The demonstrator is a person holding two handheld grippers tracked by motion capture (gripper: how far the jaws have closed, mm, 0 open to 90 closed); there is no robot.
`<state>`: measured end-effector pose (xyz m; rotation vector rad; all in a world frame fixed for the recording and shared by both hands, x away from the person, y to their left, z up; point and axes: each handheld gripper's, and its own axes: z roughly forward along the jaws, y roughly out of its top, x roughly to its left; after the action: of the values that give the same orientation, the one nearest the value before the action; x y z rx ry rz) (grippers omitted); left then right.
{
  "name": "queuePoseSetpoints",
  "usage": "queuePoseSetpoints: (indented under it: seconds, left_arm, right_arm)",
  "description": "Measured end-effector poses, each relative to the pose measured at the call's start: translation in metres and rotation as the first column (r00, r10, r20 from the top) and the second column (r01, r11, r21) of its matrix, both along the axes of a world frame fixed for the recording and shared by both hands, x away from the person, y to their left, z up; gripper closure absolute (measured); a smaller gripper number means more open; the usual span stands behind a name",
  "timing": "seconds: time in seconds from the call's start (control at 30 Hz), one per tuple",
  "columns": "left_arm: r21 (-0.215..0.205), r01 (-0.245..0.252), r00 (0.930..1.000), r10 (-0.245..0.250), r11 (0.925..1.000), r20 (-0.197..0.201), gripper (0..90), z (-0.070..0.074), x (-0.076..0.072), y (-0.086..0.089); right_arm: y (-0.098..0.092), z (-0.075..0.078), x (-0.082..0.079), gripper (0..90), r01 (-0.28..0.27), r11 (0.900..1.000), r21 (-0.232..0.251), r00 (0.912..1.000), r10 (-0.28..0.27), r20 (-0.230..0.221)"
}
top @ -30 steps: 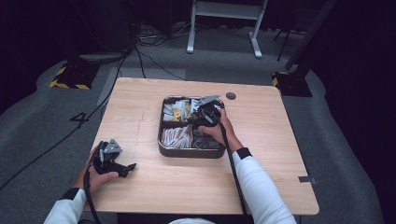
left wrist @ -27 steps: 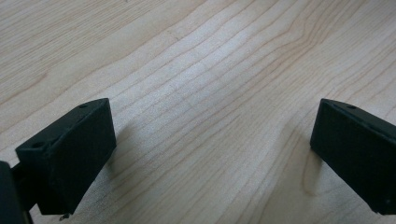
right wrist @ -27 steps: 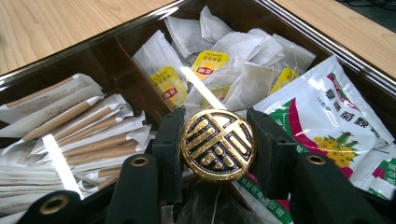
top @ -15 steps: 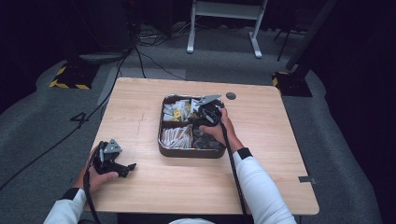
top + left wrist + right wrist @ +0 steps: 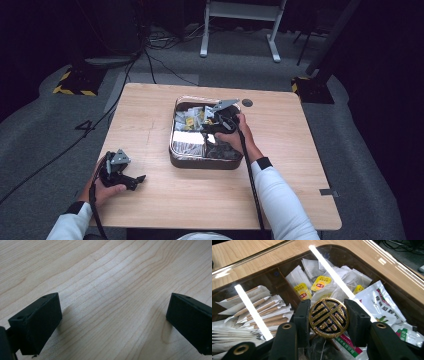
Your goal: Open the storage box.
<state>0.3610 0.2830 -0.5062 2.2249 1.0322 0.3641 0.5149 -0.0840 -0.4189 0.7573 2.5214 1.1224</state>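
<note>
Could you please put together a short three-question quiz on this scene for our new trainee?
1. True or false: the right gripper has its jaws closed on the round gold knob of the clear lid.
2. What lies under the left gripper? A) tea bags B) bare wooden table C) a plate
3. Fill in: through the lid, the tea bags with yellow tags lie in the ______ of the compartmented box.

Key
1. True; the pads press on both sides of the knob.
2. B; its jaws stand wide apart with nothing between them.
3. Far compartment, beyond the paper-wrapped sticks.
</note>
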Motion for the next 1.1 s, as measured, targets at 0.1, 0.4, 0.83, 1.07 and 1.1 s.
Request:
queuePoseSetpoints:
  seconds: [0.1,0.4,0.83,1.07,1.1]
  left_arm:
    - [-0.002,0.001,1.0,-0.001,1.0,0.001,0.5,0.0,0.0,0.0]
    - [0.001,-0.003,1.0,0.003,1.0,0.006,0.5,0.0,-0.001,0.001]
    - [0.001,-0.003,1.0,0.003,1.0,0.006,0.5,0.0,-0.001,0.001]
    - [0.001,-0.003,1.0,0.003,1.0,0.006,0.5,0.0,-0.001,0.001]
    - [0.001,-0.003,1.0,0.003,1.0,0.006,0.5,0.0,-0.001,0.001]
  right_arm:
    - [0.0,0.004,-0.001,59.5,0.0,1.0,-0.006,0.9999,0.001,0.011]
    - [-0.008,0.012,0.0,59.6,0.011,1.0,0.019,0.9997,-0.012,0.021]
    - [-0.024,0.026,-0.002,59.6,0.031,0.999,0.008,0.9989,-0.032,0.033]
    - [-0.037,0.028,-0.004,59.6,0.044,0.999,0.014,0.9983,-0.045,0.037]
    - [-0.039,0.028,-0.004,59.5,0.047,0.999,0.018,0.9982,-0.047,0.037]
